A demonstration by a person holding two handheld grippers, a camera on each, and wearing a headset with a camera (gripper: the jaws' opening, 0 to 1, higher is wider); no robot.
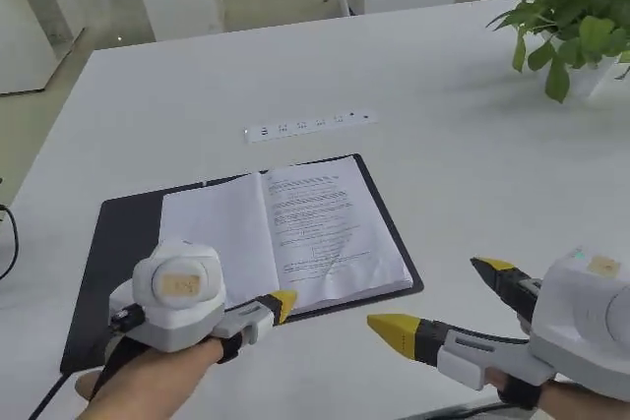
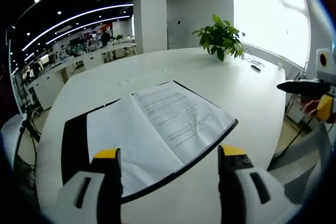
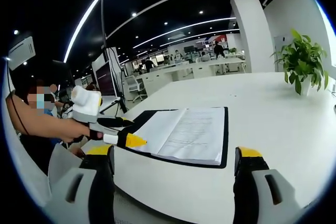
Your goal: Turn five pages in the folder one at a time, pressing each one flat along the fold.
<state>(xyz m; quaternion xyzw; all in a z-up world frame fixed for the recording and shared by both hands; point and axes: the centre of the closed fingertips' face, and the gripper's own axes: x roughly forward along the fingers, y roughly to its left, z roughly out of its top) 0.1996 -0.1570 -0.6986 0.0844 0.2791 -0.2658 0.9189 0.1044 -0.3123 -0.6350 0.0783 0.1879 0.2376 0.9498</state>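
Observation:
The folder [image 1: 315,233] lies open on the white table, black cover under white sheets: a printed page on the right, a blank-backed page on the left. My left gripper [image 1: 268,310] hovers at the folder's near edge by the left page, jaws open and empty [image 2: 170,153]. My right gripper [image 1: 443,297] is held above the table just right of the folder's near right corner, jaws wide apart, nothing between them [image 3: 173,151]. In the right gripper view the folder [image 3: 194,132] lies ahead with the left gripper [image 3: 128,130] at its left edge. The left gripper view looks across the folder [image 2: 173,114].
A strip of sockets [image 1: 310,126] is set into the table beyond the folder. A potted plant [image 1: 576,17] stands at the far right. The table's near edge runs just below the grippers. Office desks and a pillar fill the background.

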